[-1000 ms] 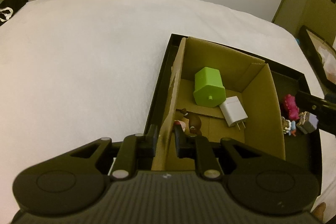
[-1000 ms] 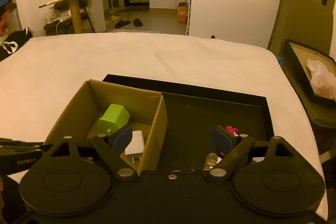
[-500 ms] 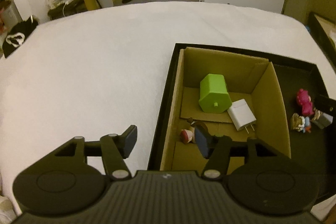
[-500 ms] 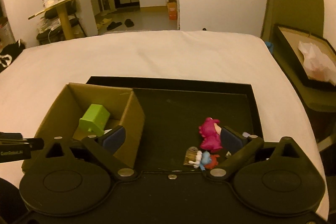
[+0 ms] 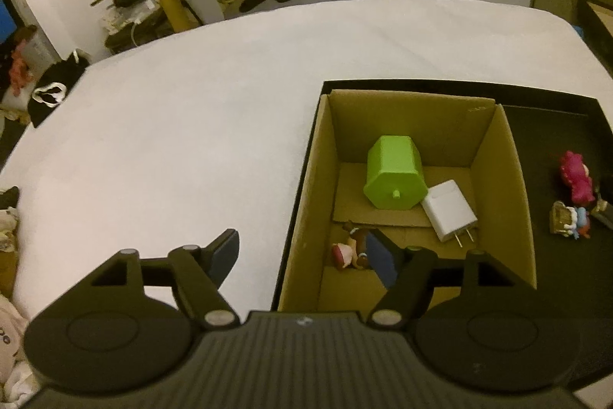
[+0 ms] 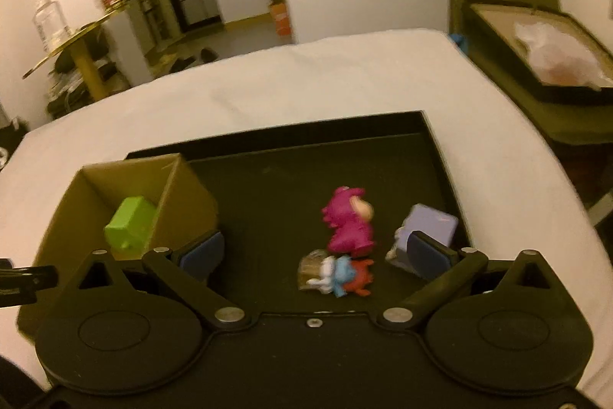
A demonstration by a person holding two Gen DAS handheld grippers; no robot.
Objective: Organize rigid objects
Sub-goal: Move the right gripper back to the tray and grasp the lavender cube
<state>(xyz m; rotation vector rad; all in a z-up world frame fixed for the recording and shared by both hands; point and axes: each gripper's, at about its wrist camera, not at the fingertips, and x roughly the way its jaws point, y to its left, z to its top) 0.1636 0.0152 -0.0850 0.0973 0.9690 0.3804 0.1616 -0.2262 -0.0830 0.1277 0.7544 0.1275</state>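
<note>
Right wrist view: the right gripper, empty, jaws opening wide, hangs over the pink figurine right of the cardboard box. Closing here could also snag the small blue-and-red toy touching it. The left gripper, jaws opening, holds nothing.

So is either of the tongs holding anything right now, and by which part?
Nothing is held. The left tongs are opening, with the cardboard box wall between them but untouched. The right tongs are opening above the toys, gripping none.
</note>
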